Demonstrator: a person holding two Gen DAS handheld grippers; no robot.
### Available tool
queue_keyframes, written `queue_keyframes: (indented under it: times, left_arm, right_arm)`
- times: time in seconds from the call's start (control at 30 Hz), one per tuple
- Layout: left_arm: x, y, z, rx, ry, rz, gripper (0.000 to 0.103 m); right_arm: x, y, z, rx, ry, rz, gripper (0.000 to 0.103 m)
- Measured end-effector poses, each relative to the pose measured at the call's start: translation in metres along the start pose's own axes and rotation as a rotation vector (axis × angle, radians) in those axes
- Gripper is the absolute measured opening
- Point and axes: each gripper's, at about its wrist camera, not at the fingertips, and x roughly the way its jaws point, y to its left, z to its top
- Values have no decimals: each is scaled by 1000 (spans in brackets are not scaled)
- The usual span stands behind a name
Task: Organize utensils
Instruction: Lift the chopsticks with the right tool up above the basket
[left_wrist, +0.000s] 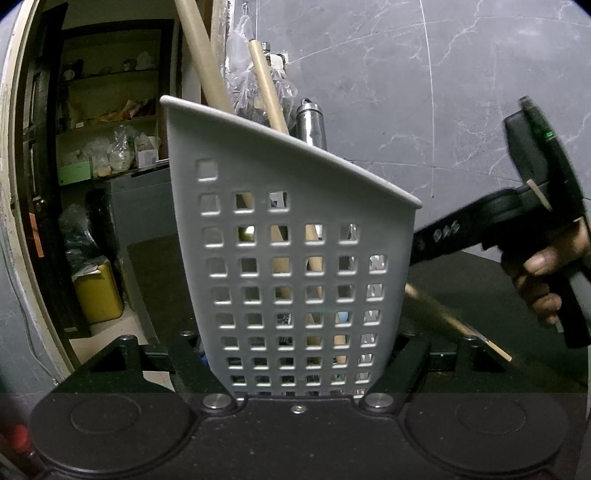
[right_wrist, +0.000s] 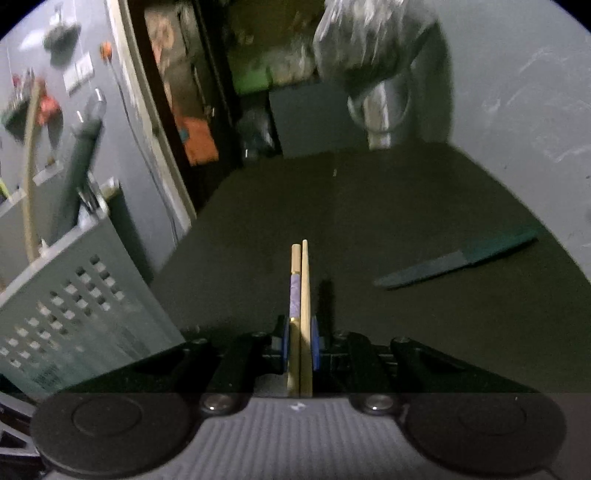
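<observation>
Left tool (left_wrist: 299, 373) clamped on the rack (left_wrist: 295, 266), by its lower walls, presumably to steady it while utensils went in. Rack stood on the dark worktop (right_wrist: 406, 206), already loaded with two pale wooden handles (left_wrist: 266, 88) and a steel one (left_wrist: 312, 123), all leaning up past the slanted rim.

Right tool (right_wrist: 300, 343) clenched on the chopsticks (right_wrist: 300, 280), the pair pinched side by side between the blue pads (right_wrist: 314, 343). Held clear of the worktop, to the right of the rack, apparently being carried towards it. Long axis ran straight ahead along the tool, free ends pointing forward and slightly down.

Knife (right_wrist: 458, 258) lay flat on the worktop further right, well apart, probably next to be sorted.
</observation>
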Motion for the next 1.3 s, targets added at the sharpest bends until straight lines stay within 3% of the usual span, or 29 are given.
queue_keyframes:
  times: [0.3,0.8,1.3]
  left_arm:
    - [0,0,0,5,1,4,76]
    - [0,-1,-1,6,0,5,76]
    - [0,-1,-1,6,0,5,76]
  right_arm:
    - [-35,-13,-5,69,-202,47,13]
    - [-67,-11,8,89,-384,66,13]
    - [-99,13,39,3,-509,103,13]
